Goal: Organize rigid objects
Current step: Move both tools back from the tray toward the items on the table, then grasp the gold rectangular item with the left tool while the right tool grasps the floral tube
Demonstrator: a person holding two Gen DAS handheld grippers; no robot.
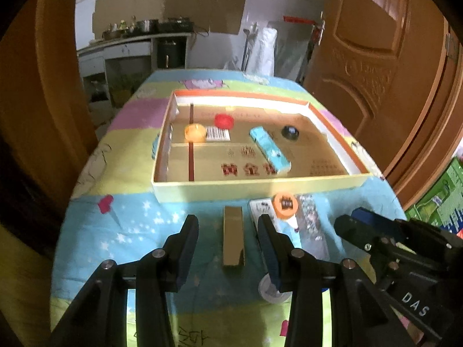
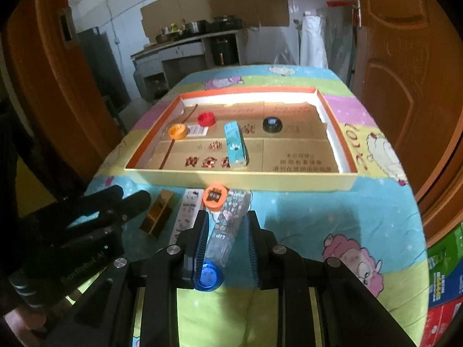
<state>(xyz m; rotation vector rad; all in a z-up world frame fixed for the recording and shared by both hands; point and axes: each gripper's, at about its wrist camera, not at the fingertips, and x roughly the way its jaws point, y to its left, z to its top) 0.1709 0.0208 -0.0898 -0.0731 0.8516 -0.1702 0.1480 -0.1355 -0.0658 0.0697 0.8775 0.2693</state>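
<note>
A slim gold box [image 1: 233, 237] lies on the cartoon-print tablecloth, in front of the shallow cardboard tray [image 1: 260, 186]. My left gripper [image 1: 228, 222] hangs open above it, one finger on each side, not touching. To its right lie a white card [image 1: 260, 206], an orange-capped tube [image 1: 285, 205] and a clear foil packet [image 1: 314, 219]. My right gripper [image 2: 227, 217] hovers over the packet [image 2: 231, 211], shut to a narrow gap and gripping nothing. A blue cap [image 2: 209, 277] shows low beside its left finger. The tray holds a teal box [image 1: 269, 149] and red, orange and black caps.
A pale round cap [image 1: 272, 292] sits under my left gripper's right finger. A wooden door [image 1: 376, 72] stands at the right, with colourful cartons [image 1: 439, 202] on the floor below the table's right edge. A kitchen counter [image 1: 130, 43] lies beyond the far end.
</note>
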